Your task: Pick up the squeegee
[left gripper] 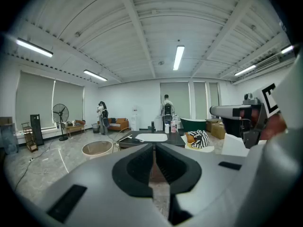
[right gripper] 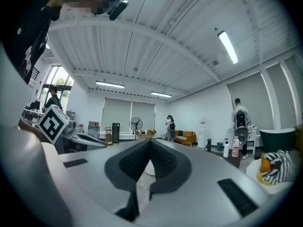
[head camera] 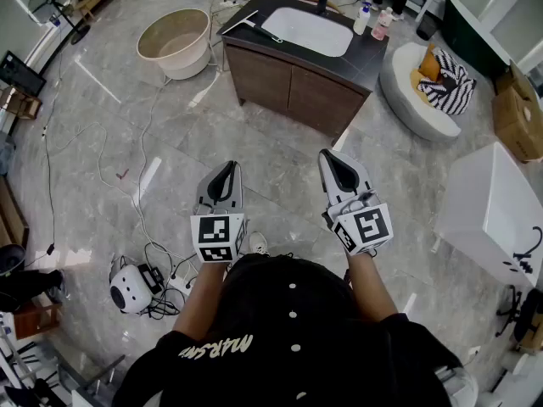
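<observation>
Head view: white squeegee (head camera: 242,22) on dark counter (head camera: 366,53).

Squeegee (head camera: 247,24), at 12 o'clock on the bench (head camera: 369,53): too small to show blade detail. Bottles (head camera: 373,19), at 1 o'clock: labels unreadable. Cardboard box (head camera: 519,113) and white tub (head camera: 488,209), near 3 o'clock: cut off by the picture's edge.

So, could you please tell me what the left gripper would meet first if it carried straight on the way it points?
Probably the brown front of the vanity cabinet, seen dead ahead of the left gripper; tilted slightly down, it might reach the floor first.
</observation>
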Motion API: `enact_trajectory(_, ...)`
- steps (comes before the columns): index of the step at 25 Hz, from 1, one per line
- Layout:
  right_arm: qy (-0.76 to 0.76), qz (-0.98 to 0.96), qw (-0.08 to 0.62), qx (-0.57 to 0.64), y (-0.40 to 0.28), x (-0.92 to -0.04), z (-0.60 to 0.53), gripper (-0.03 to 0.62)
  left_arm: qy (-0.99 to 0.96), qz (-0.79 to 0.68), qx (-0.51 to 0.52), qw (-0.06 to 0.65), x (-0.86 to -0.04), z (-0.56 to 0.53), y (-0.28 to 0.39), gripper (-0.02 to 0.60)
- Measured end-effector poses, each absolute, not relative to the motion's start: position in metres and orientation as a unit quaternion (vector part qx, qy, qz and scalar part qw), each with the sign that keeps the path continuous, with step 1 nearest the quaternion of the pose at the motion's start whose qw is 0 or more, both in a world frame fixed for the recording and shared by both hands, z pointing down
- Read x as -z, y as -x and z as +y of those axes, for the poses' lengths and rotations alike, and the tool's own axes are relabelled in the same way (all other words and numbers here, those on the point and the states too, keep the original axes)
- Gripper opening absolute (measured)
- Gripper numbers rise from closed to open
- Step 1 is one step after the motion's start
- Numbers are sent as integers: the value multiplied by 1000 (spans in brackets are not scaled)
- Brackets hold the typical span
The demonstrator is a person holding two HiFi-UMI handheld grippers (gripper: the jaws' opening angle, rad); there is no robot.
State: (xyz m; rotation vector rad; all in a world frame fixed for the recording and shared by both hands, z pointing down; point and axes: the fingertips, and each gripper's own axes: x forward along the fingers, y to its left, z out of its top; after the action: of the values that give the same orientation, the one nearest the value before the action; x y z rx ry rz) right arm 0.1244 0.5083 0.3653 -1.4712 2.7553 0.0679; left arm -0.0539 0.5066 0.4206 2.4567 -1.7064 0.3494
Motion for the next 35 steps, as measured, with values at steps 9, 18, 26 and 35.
enact_trajectory(9, 475, 880, 2, -30, -120, -369, 509, -5, -814, -565, -114, 67, -423, 508, 58, 23)
enact_trajectory(18, 483, 875, -20, -35, -102, -378, 490, -3, -815, -565, -107, 68, -423, 491, 76, 23)
enact_trajectory(26, 494, 869, -19, -30, -72, -384, 464, -5, -820, -559, -100, 63, -422, 462, 108, 23)
enact_trajectory(35, 501, 865, -23, -11, -56, -397, 447, -5, -825, -552, -99, 74, -434, 440, 124, 22)
